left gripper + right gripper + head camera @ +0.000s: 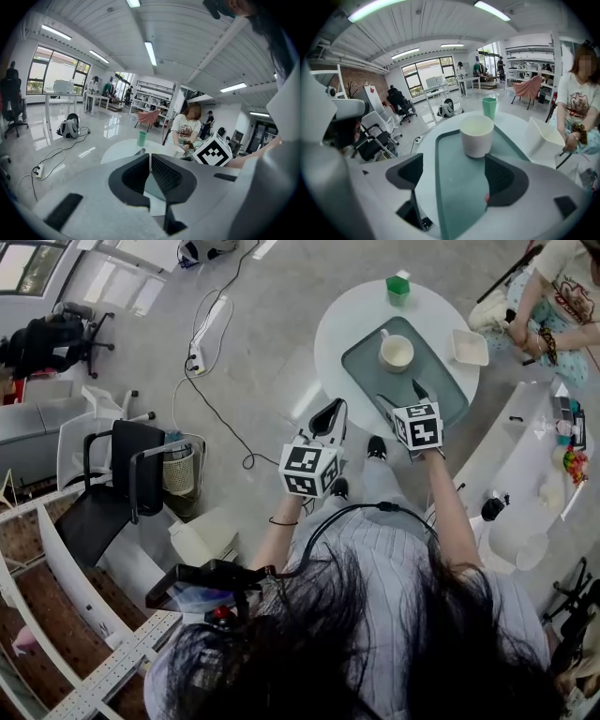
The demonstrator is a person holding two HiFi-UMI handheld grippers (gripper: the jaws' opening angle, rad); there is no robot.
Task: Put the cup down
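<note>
Nearest us in the head view is the person's dark hair, with both arms reaching forward beyond it. The left hand-held gripper hangs just short of the round white tabletop. The right hand-held gripper is over the near end of the teal tray. The cup stands upright on that tray, apart from both tools. A green cup sits at the far rim, and a white container lies beside the tray.

In the left gripper view, we see the left hand-held gripper with its jaws drawn narrow, almost meeting, and nothing between them. The other tool's marker cube shows to the right.

In the right gripper view, we see the right hand-held gripper spread wide and empty above the tray. The cup stands just beyond its jaws, touched by neither.
</note>
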